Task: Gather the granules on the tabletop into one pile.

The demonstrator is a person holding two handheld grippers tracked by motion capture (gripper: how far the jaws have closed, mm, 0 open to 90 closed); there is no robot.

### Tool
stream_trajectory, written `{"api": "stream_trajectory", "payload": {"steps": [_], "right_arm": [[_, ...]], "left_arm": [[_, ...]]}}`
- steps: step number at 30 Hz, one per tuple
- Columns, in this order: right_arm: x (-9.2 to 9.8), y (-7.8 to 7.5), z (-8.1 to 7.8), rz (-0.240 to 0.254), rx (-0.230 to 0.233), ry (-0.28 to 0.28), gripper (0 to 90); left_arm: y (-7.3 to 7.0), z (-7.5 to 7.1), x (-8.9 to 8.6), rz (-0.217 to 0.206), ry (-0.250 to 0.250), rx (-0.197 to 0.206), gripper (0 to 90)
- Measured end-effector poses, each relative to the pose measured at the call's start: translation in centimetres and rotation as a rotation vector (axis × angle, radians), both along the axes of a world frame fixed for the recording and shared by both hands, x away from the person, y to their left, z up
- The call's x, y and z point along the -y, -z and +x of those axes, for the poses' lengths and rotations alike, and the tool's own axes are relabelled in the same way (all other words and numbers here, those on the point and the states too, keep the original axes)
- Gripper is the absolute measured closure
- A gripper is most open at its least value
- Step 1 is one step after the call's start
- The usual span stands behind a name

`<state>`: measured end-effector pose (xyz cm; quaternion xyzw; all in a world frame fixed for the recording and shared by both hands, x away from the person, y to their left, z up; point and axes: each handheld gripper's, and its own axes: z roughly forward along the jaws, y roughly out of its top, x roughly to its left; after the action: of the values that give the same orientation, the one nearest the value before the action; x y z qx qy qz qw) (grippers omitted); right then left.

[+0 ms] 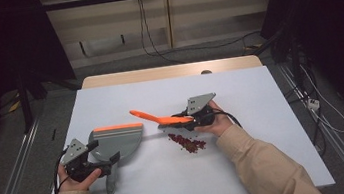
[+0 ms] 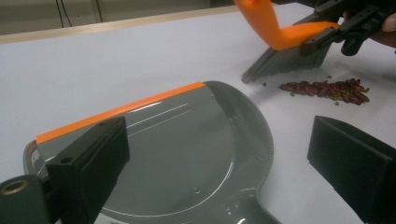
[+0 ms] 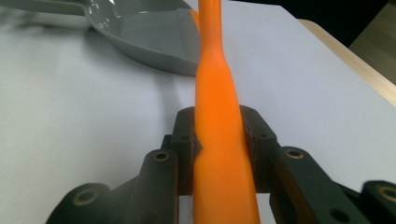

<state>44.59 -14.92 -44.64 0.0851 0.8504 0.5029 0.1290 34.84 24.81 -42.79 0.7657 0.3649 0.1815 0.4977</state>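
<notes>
Landmark: grey dustpan (image 1: 115, 140) with orange lip, lying flat on the white table (image 1: 269, 165).
Right gripper (image 1: 194, 118): jaws clamped on the orange brush (image 1: 160, 118) handle, one pad on each side of it, seen close in the right gripper view (image 3: 219, 154); brush lies to the right of the dustpan, handle tip pointing back toward it.
Brush bristles (image 2: 287, 63): dark grey, down at the table, well apart from the dustpan lip, just beside the beans.
Red beans (image 1: 187, 143): small heap to the right of the dustpan, not touching it; a few strays near it.
Left gripper (image 1: 98, 156): jaws spread wide, straddling the dustpan's near part where the handle (image 1: 110, 183) begins; pads not pressing on it.
Left hand (image 1: 77, 180): at the dustpan's lower left.
</notes>
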Motion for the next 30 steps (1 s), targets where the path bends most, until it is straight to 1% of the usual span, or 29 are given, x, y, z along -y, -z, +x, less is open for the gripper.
{"api": "stream_trajectory", "payload": {"steps": [2,8,10,13,16,18,21,23,24,26,27,28,30], "right_arm": [[0.2,-0.1,-0.5,0.001,-0.018,-0.02,70.7],[0.4,-0.1,-2.7,-0.04,-0.007,-0.064,69.8],[0.5,-0.1,-3.2,-0.041,-0.012,-0.074,69.6],[0.7,-0.2,-3.9,-0.044,-0.018,-0.076,69.6],[0.6,-0.3,-4.4,-0.049,-0.013,-0.073,69.7],[0.5,-0.4,-4.7,-0.049,-0.016,-0.065,69.8],[0.4,-0.5,-4.8,-0.037,-0.013,-0.031,70.2],[0.3,-0.6,-4.7,-0.014,-0.011,0.004,70.7],[0.3,-0.6,-4.6,0.001,-0.013,0.029,70.8],[0.4,-0.5,-4.4,0.024,-0.012,0.055,70.9],[0.5,-0.5,-4.2,0.043,-0.02,0.07,70.8],[0.6,-0.6,-4.1,0.07,-0.04,0.098,70.9],[0.8,-0.9,-4.1,0.093,-0.052,0.145,70.9]], "left_arm": [[0.0,-0.1,0.1,-0.006,-0.001,-0.002,5.5],[0.0,-0.1,0.1,-0.008,-0.001,-0.003,5.5],[-0.1,-0.1,0.1,-0.006,-0.001,-0.001,5.5],[-0.1,-0.2,0.1,-0.003,0.003,0.004,5.5],[-0.1,-0.2,0.2,-0.005,0.003,0.002,5.5],[-0.2,-0.2,0.1,-0.002,0.005,0.006,5.5],[-0.2,-0.2,0.1,0.001,0.005,0.009,5.5],[-0.2,-0.2,0.2,-0.002,0.006,0.008,5.5],[-0.2,-0.2,0.2,-0.002,0.007,0.009,5.5],[-0.2,-0.2,0.3,-0.006,0.008,0.006,5.5],[-0.2,-0.2,0.3,-0.003,0.011,0.009,5.5],[-0.3,-0.2,0.3,-0.003,0.011,0.009,5.5],[-0.3,-0.2,0.2,-0.007,0.01,0.009,5.5]]}}
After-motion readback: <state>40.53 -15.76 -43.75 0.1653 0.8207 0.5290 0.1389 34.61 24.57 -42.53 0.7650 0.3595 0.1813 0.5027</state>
